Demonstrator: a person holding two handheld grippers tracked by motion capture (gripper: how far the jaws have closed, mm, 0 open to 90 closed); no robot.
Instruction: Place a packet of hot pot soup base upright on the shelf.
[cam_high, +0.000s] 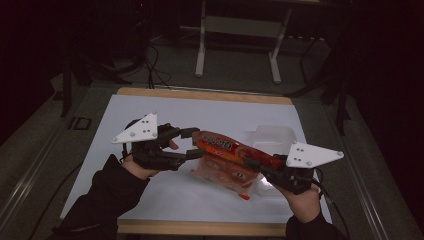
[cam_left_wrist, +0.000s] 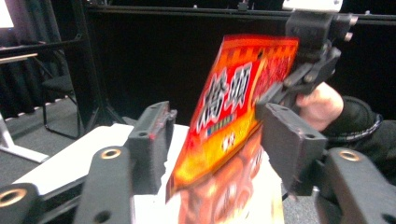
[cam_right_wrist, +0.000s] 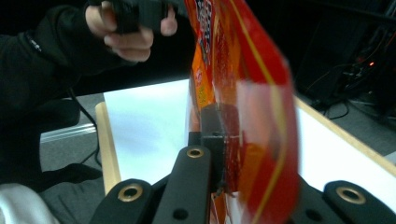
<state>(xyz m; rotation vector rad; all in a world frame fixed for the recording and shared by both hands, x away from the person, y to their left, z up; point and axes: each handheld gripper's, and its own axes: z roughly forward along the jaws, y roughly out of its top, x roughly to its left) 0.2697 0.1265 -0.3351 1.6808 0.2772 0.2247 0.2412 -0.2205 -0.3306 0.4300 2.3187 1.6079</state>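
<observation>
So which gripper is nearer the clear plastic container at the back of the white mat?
Right. The right gripper, clamped on the red-orange snack bag, sits just in front of the clear plastic container; the left gripper is farther off, across the bag.

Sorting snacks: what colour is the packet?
Red-orange packet with black-and-white lettering; clearest in the left gripper view.

The snack bag hangs above the desk, stretched between the two grippers — its one end sits between the left gripper's parted jaws, clear of both, its other end inside the right gripper's closed jaws. A plastic container stands on the desk behind the bag, beyond the right gripper's jaws.
</observation>
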